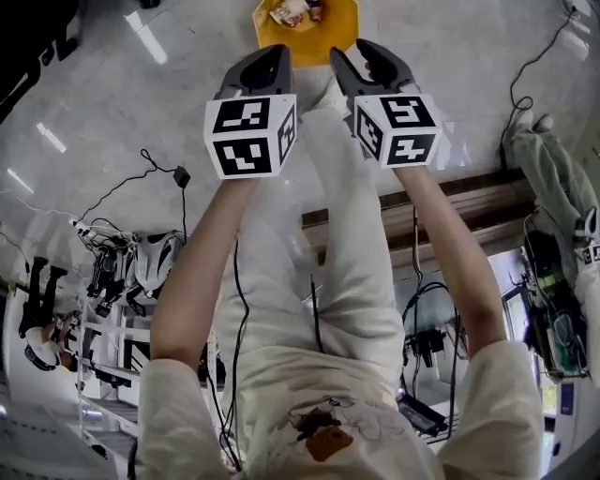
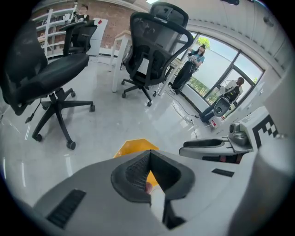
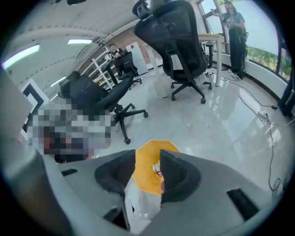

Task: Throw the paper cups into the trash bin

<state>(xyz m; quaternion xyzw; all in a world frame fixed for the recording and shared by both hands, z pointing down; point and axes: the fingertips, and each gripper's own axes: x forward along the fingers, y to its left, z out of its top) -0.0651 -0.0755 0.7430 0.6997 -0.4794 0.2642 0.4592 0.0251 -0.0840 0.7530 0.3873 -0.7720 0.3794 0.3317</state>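
Two bare forearms (image 1: 202, 253) reach fwd side by side, w/ L gripper (image 1: 270, 58) & R gripper (image 1: 367, 58) level w/ each other, both tilted down toward the yellow trash bin (image 1: 342, 30) on the floor (image 1: 141, 112). L jaws clenched tip to tip, nothing btwn. R jaws partly spread, empty; the bin shows thru the gap. Small light scraps (image 1: 292, 13) lie inside the bin, too small to tell if cups.

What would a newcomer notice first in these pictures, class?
The left tongs and right tongs, each with a black-and-white marker cube, fill the head view's top centre. Just beyond them a yellow bin holding wrappers stands on the pale floor. Black office chairs stand farther off.
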